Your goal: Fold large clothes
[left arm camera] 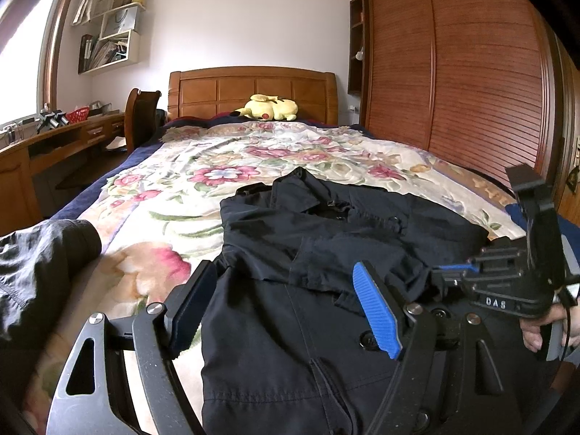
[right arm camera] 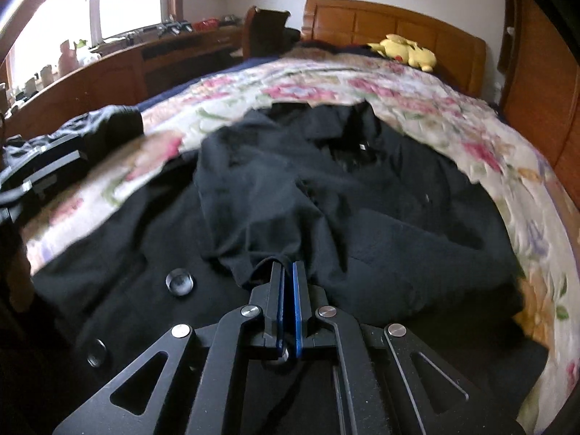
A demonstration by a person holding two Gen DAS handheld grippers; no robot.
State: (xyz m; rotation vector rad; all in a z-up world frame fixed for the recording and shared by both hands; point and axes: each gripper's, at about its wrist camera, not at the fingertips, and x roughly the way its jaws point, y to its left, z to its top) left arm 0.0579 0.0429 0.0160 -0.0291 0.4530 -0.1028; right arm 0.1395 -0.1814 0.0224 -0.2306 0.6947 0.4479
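Note:
A black coat [left arm camera: 344, 224] lies spread on the floral bedspread [left arm camera: 174, 195], collar toward the headboard. In the right wrist view the coat [right arm camera: 380, 210] has one sleeve [right arm camera: 253, 199] folded across its front. My right gripper [right arm camera: 288, 267] is shut, and the sleeve's end bunches between its blue pads. The left wrist view shows that right gripper [left arm camera: 440, 267] low over the coat's right side, held by a hand [left arm camera: 540, 330]. My left gripper [left arm camera: 286, 272] is open just above the coat's lower front, with nothing between its fingers. It also shows as the left gripper [right arm camera: 40, 177] at the picture's left edge.
A dark grey garment [left arm camera: 43, 253] lies at the bed's left edge. A yellow plush toy [left arm camera: 268, 107] rests by the wooden headboard [left arm camera: 253, 87]. A desk [left arm camera: 65, 137] and chair [left arm camera: 139, 116] stand left of the bed, a wooden wardrobe [left arm camera: 453, 72] to its right.

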